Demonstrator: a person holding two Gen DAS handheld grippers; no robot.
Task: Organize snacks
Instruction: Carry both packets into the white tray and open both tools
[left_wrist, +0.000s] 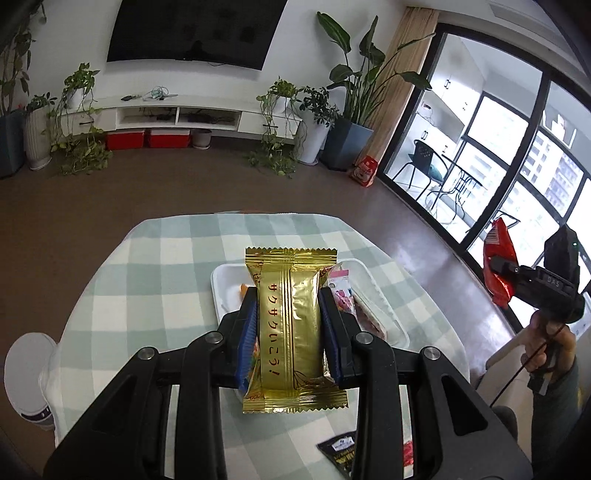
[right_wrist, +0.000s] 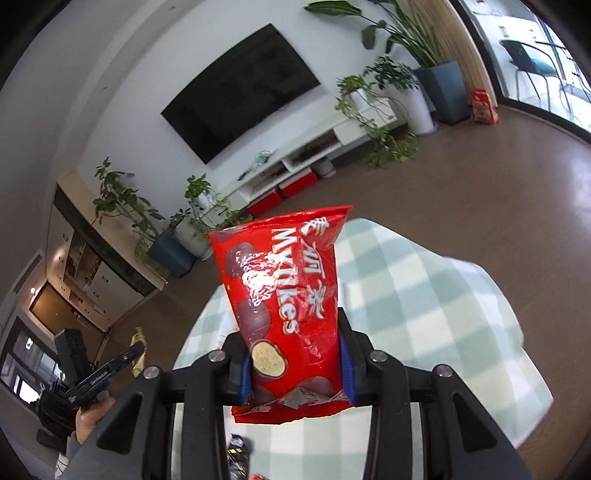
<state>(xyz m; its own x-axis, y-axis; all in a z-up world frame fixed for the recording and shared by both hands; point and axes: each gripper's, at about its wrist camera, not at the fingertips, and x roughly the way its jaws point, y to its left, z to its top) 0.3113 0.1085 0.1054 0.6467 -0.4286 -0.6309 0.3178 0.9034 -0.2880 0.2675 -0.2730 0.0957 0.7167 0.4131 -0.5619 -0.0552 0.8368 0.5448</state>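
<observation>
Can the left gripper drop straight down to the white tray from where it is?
Probably yes: the left gripper, shut on the gold foil snack packet, is above the white plastic tray with nothing between; the tray already holds a few snacks.

The left gripper (left_wrist: 288, 325) clamps a gold foil snack packet (left_wrist: 291, 325) above a white rectangular tray (left_wrist: 218, 284) on a green-and-white checked tablecloth (left_wrist: 147, 273); the right gripper (left_wrist: 498, 275) grips a red snack bag (left_wrist: 498, 247).
</observation>
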